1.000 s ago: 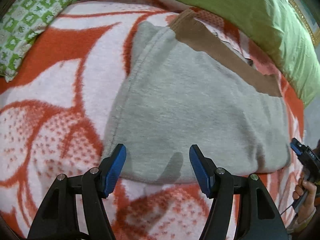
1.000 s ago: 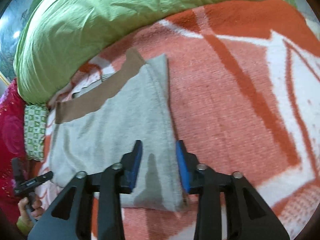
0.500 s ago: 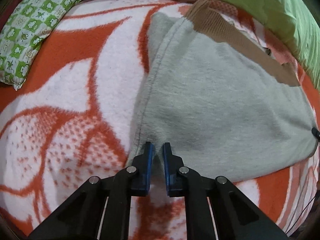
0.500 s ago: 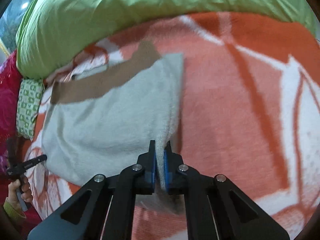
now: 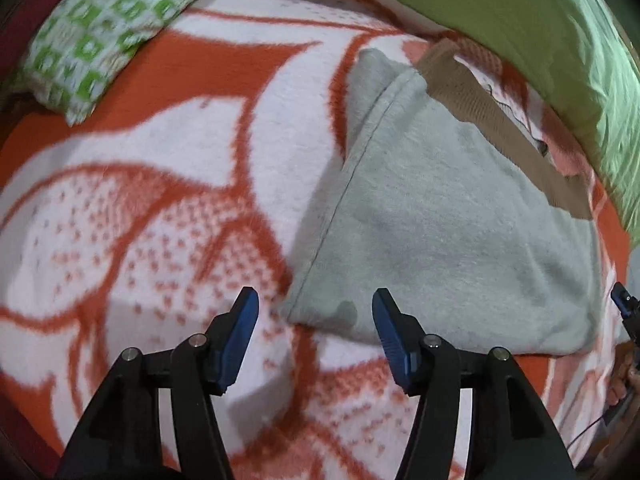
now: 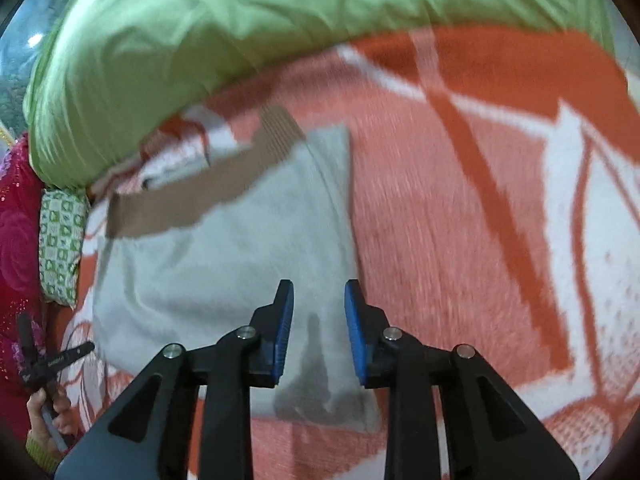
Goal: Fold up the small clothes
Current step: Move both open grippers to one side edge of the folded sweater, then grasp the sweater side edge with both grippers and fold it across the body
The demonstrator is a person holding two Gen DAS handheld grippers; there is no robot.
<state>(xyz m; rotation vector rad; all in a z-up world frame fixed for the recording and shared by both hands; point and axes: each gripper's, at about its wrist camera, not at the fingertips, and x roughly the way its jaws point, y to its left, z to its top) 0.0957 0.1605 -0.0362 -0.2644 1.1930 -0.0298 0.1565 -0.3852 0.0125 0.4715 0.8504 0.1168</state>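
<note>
A small grey garment (image 5: 448, 216) with a brown waistband (image 5: 500, 120) lies flat on an orange and white blanket (image 5: 160, 200). My left gripper (image 5: 316, 312) is open, just above the garment's near left corner, with nothing between its blue pads. In the right wrist view the same garment (image 6: 224, 264) and its waistband (image 6: 192, 196) show. My right gripper (image 6: 318, 308) is open over the garment's near right edge and holds nothing. The other gripper shows at the left edge of this view (image 6: 48, 364).
A green duvet (image 6: 280, 28) is bunched along the far side of the bed. A green and white patterned pillow (image 5: 108, 24) lies at the far left. A dark pink cloth (image 6: 16, 240) is at the left edge of the right wrist view.
Half a second ago both grippers were shut on the garment's near corners. Both have now opened and let go, and the garment lies flat again.
</note>
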